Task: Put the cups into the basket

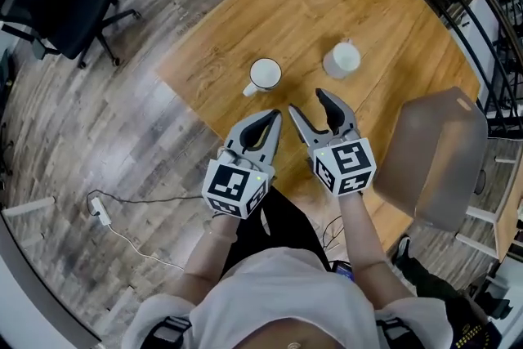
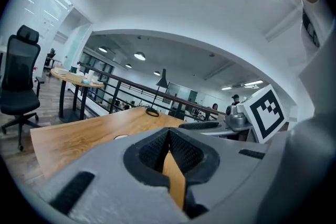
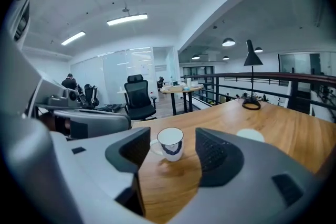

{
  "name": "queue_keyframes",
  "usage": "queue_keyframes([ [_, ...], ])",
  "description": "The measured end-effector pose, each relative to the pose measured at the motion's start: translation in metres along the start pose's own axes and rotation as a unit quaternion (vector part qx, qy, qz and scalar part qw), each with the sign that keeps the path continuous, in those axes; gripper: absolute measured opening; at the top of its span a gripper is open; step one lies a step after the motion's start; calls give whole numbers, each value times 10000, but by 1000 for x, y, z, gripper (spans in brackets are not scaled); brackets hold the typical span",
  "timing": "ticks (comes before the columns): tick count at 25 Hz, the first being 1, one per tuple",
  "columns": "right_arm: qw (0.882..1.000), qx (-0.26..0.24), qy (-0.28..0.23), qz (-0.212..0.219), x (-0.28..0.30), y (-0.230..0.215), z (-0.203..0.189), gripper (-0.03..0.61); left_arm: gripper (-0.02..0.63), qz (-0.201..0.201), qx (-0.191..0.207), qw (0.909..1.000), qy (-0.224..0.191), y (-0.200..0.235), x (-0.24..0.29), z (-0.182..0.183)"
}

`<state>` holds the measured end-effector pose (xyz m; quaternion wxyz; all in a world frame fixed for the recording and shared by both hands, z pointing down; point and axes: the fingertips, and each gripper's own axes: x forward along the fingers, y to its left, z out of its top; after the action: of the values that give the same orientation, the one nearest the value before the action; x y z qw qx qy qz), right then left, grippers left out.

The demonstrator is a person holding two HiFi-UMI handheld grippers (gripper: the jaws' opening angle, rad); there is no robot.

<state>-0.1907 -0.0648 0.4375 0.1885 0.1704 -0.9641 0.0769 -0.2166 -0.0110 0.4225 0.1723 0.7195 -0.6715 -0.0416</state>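
While both forearms reached forward side by side from the person's body, the left gripper [image 1: 274,115] and right gripper [image 1: 308,103] hovered over the near edge of the wooden table [image 1: 245,12], pointing slightly downward toward the cups. The left gripper's jaws were pressed together at the tips on nothing. The right gripper's jaws stood spread, framing the handled cup [image 1: 265,74] farther along the table, untouched. The second cup [image 1: 342,59] stood to its right, well apart.
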Motion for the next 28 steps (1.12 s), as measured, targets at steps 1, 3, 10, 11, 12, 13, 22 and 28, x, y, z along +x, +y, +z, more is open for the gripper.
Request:
queue_keyframes([
  [1, 10000, -15, 46, 72, 6, 2, -2, 265, 6, 74, -55, 10000, -17, 7, -2, -1],
  [3, 9997, -56, 155, 204, 18, 6, -5, 284, 6, 226, -148, 9996, -49, 21, -6, -4],
  [10, 9983, -89, 307, 481, 56, 19, -13, 334, 6, 605, -294, 9977, 21, 56, -19, -18],
  [11, 9981, -98, 339, 514, 62, 20, -15, 349, 6, 640, -312, 9975, 30, 60, -19, -20],
  [12, 9978, -127, 377, 535, 69, 20, -17, 363, 6, 675, -334, 9972, 34, 64, -19, -22],
  [13, 9976, -168, 406, 540, 75, 20, -19, 375, 6, 710, -361, 9968, 35, 68, -19, -24],
  [22, 9984, -274, 388, 298, 116, 12, -26, 394, 6, 966, -579, 9936, 40, 95, -20, -37],
  [28, 9986, -224, 426, 209, 140, 12, -34, 394, 6, 1141, -728, 9908, 75, 108, -25, -46],
])
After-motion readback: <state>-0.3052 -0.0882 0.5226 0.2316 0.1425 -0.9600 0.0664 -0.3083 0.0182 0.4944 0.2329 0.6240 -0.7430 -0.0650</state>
